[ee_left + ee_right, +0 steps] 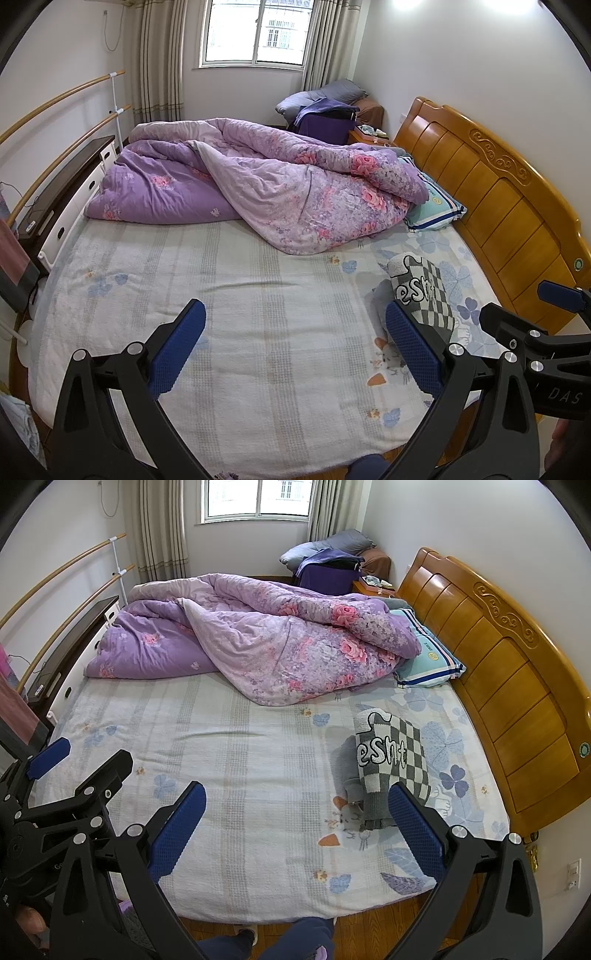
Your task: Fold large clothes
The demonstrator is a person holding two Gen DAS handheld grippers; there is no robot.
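A folded grey sweater (421,291) with a black-and-white check panel and white letters lies on the bed sheet (240,295) near the headboard side. In the right wrist view the sweater (388,760) sits just beyond the right finger's tip. My left gripper (295,347) hovers open over bare sheet, left of the sweater, holding nothing. My right gripper (295,805) is open and empty too, above the near edge of the bed. Each gripper shows in the other's view: the right gripper (528,306) at the far right, the left gripper (81,762) at the far left.
A crumpled purple floral quilt (280,181) covers the far half of the bed, partly over a striped pillow (436,210). A wooden headboard (498,206) runs along the right. A dark cabinet (70,184) and wooden rails (55,99) stand on the left. A person's legs (295,938) show at the bed's near edge.
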